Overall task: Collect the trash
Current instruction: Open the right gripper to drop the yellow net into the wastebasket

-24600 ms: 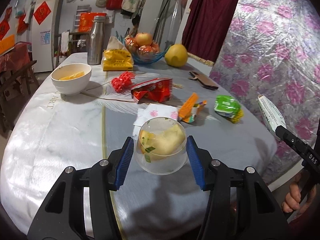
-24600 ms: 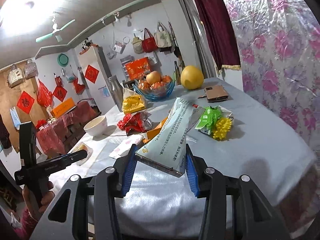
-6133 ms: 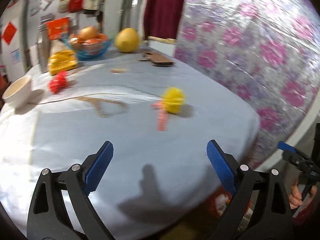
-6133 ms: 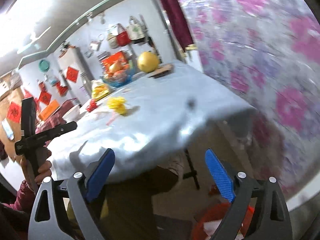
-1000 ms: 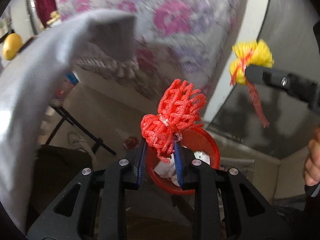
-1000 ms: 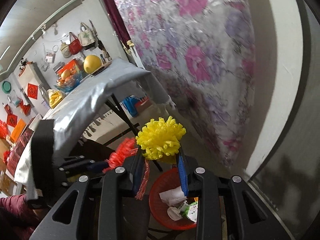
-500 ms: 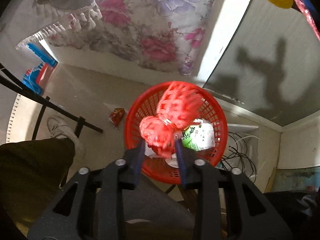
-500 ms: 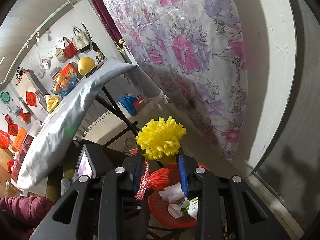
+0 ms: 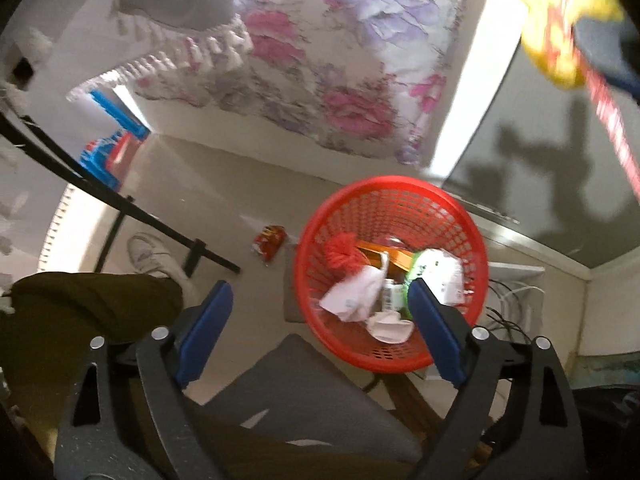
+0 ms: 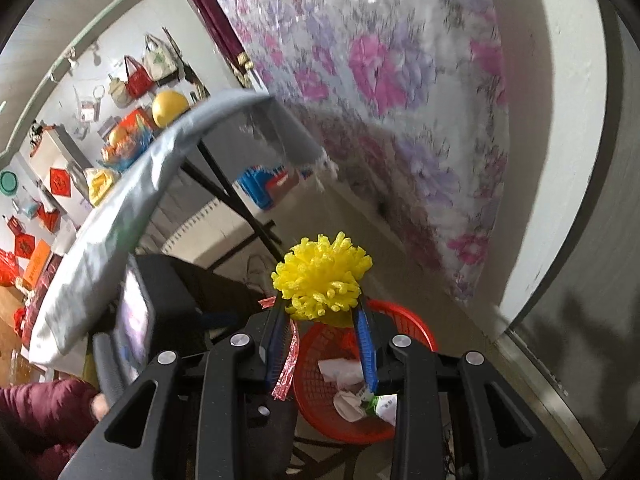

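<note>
My left hand-held gripper [image 9: 316, 320] above the red trash basket [image 9: 472, 240], jaws opening with nothing between them, red foam net [image 9: 344, 250] lying in the basket among wrappers, my right hand-held gripper [image 10: 322, 344] clamped on the yellow foam net [image 10: 322, 282] over the basket.

Red mesh basket [image 9: 384, 200] with lattice holes; inside it a red net ball [image 9: 342, 250], white crumpled paper [image 9: 352, 296], an orange box [image 9: 384, 250] and a green-white wrapper [image 9: 436, 270]. Yellow foam net [image 10: 322, 278] with a red strip. Tool pads [image 9: 204, 332] blue, frame black. Curtain [image 9: 328, 60] white with pink-purple flowers. Table [image 10: 132, 204] cloth grey.
</note>
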`<control>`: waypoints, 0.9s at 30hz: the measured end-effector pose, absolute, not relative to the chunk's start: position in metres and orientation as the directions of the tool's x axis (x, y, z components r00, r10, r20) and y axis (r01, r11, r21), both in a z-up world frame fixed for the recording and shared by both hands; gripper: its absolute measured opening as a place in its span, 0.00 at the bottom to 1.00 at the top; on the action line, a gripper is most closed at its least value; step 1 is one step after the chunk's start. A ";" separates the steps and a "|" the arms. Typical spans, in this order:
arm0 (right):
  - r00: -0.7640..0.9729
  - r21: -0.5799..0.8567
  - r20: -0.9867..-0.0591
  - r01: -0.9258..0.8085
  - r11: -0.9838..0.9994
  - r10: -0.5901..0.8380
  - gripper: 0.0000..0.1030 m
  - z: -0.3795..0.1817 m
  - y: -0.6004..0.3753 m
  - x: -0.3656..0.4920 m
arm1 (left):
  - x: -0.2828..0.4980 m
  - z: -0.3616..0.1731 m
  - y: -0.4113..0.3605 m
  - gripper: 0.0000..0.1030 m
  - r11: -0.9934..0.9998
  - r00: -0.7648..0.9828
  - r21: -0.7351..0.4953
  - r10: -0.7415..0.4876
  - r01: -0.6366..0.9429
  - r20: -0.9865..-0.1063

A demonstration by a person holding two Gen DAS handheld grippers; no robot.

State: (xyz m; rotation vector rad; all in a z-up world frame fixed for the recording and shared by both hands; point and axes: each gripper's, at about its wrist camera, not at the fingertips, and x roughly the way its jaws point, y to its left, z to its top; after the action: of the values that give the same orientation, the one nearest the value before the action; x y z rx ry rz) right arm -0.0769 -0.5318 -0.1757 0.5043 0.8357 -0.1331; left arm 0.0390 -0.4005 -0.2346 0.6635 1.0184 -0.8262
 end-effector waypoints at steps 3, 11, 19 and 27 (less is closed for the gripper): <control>0.637 0.362 -0.766 0.315 0.877 0.087 0.32 -0.190 -0.529 -0.073 | 0.039 -0.232 -0.398 0.87 0.538 0.317 0.127 -0.276 0.833 -0.907; 0.542 0.310 -0.837 0.353 0.883 0.077 0.33 -0.233 -0.524 -0.067 | 0.042 -0.234 -0.397 0.88 0.547 0.317 0.130 -0.263 0.827 -0.911; 0.458 0.280 -0.884 0.358 0.891 0.094 0.44 -0.271 -0.514 -0.060 | 0.040 -0.238 -0.401 0.89 0.532 0.308 0.136 -0.249 0.836 -0.918; 0.461 0.270 -0.884 0.372 0.888 0.075 0.47 -0.266 -0.518 -0.064 | 0.038 -0.239 -0.402 0.89 0.527 0.308 0.138 -0.249 0.839 -0.918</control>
State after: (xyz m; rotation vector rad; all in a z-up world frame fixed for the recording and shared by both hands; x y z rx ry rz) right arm -0.0637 -0.5184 -0.2658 0.4648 1.0860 -0.1910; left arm 0.0384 -0.4017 -0.2389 0.7016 1.0090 -0.8027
